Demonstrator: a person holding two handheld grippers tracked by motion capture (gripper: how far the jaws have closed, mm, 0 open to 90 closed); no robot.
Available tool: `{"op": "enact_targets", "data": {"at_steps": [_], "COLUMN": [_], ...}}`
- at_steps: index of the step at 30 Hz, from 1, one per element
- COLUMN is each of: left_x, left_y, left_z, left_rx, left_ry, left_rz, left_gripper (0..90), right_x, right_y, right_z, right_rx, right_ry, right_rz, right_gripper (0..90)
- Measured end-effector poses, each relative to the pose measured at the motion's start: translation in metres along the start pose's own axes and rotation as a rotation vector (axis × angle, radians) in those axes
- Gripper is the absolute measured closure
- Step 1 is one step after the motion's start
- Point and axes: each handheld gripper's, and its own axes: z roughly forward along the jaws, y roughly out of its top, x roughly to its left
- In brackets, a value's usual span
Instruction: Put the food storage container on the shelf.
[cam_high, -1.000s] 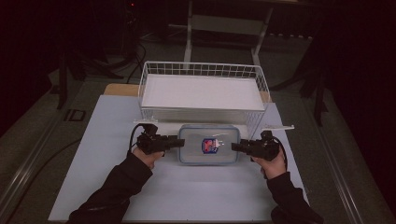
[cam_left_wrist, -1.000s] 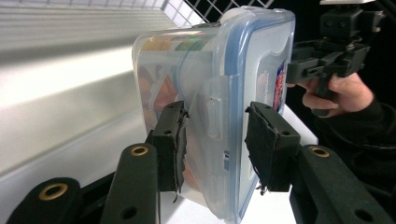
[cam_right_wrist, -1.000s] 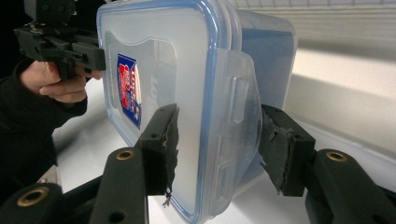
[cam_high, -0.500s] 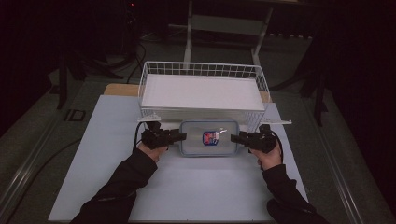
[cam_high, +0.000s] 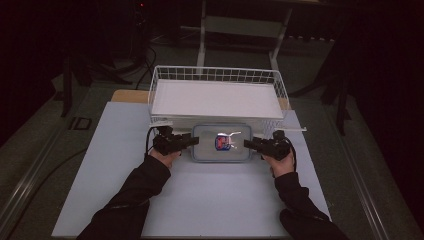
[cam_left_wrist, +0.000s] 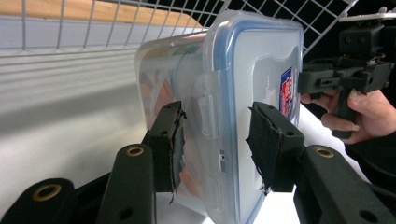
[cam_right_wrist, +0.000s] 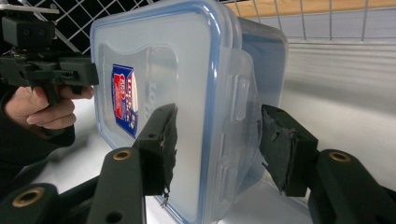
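Just in front of the white wire basket, on the white table, sat a clear plastic box with a blue-rimmed snap lid, a red and blue label on top. Something orange showed dimly through its wall in the left gripper view; what it was I could not tell. A flat white sheet lay in the basket. The left gripper met the box's left end, and its fingers straddled the lid rim and side latch, the inner pad against the wall, the outer one close over the lid. The right gripper took the opposite end likewise, its fingers set either side of the rim, part-way apart, with a sliver of gap at the far pad, so a firm grip there I could not confirm.
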Motion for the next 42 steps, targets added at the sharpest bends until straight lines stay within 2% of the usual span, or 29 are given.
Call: {"op": "enact_targets", "data": {"at_steps": [3, 7, 8, 11, 16, 19, 20, 22, 24, 27, 29, 33, 34, 35, 38, 39, 40, 42], "left_x": [0.004, 0.004, 0.006, 0.005, 0.004, 0.004, 0.003, 0.004, 0.004, 0.003, 0.002, -0.004, -0.009, -0.008, -0.017, -0.018, -0.024, -0.024], "left_y": [0.000, -0.001, -0.002, -0.001, 0.001, 0.001, 0.002, 0.003, 0.003, 0.003, 0.003, 0.003, 0.003, 0.004, 0.002, 0.003, 0.002, 0.002], "left_z": [0.002, 0.006, 0.008, 0.009, 0.011, 0.012, 0.013, 0.013, 0.015, 0.015, 0.015, 0.012, 0.008, 0.005, -0.001, -0.003, -0.005, -0.008], "left_rx": [-0.012, -0.002, -0.013, -0.042, -0.054, -0.059, -0.062, -0.062, -0.063, -0.063, -0.054, -0.058, -0.069, -0.068, -0.062, -0.057, -0.053, -0.038], "left_ry": [-0.016, 0.014, 0.024, 0.056, 0.095, 0.113, 0.140, 0.177, 0.169, 0.182, 0.175, 0.171, 0.172, 0.144, 0.096, 0.081, 0.070, 0.049], "left_rz": [-0.010, -0.025, -0.037, -0.031, -0.030, -0.031, -0.024, 0.018, 0.026, 0.028, 0.021, 0.022, 0.007, 0.041, 0.024, 0.056, 0.013, -0.008], "left_gripper": [55.4, 54.3, 54.1, 54.1, 52.4, 51.1, 51.1, 51.1, 50.9, 50.6, 47.6, 40.6, 39.1, 38.0, 30.4, 28.8, 25.2, 19.5], "right_x": [0.001, 0.003, 0.004, 0.007, 0.009, 0.010, 0.011, 0.012, 0.013, 0.013, 0.013, 0.015, 0.019, 0.021, 0.027, 0.029, 0.032, 0.039], "right_y": [0.001, 0.001, 0.001, 0.003, 0.004, 0.005, 0.005, 0.006, 0.006, 0.006, 0.006, 0.005, 0.004, 0.004, 0.005, 0.005, 0.005, 0.004], "right_z": [0.001, 0.003, 0.005, 0.007, 0.009, 0.010, 0.011, 0.011, 0.012, 0.013, 0.012, 0.012, 0.010, 0.008, 0.002, -0.001, -0.003, -0.007], "right_rx": [-0.009, -0.012, -0.012, -0.025, -0.038, -0.038, -0.037, -0.036, -0.037, -0.041, -0.041, -0.048, -0.048, -0.051, -0.064, -0.066, -0.066, -0.063], "right_ry": [-0.022, -0.052, -0.082, -0.113, -0.173, -0.188, -0.215, -0.231, -0.238, -0.241, -0.243, -0.247, -0.261, -0.260, -0.253, -0.244, -0.241, -0.234], "right_rz": [-0.002, -0.001, -0.020, -0.025, -0.033, -0.025, -0.025, -0.035, -0.030, -0.029, -0.025, -0.045, -0.072, -0.077, -0.086, -0.089, -0.095, -0.110], "right_gripper": [46.5, 45.3, 49.1, 48.5, 41.3, 39.7, 37.9, 38.4, 38.1, 38.2, 38.0, 35.2, 34.5, 34.4, 34.4, 34.4, 34.4, 34.7]}}
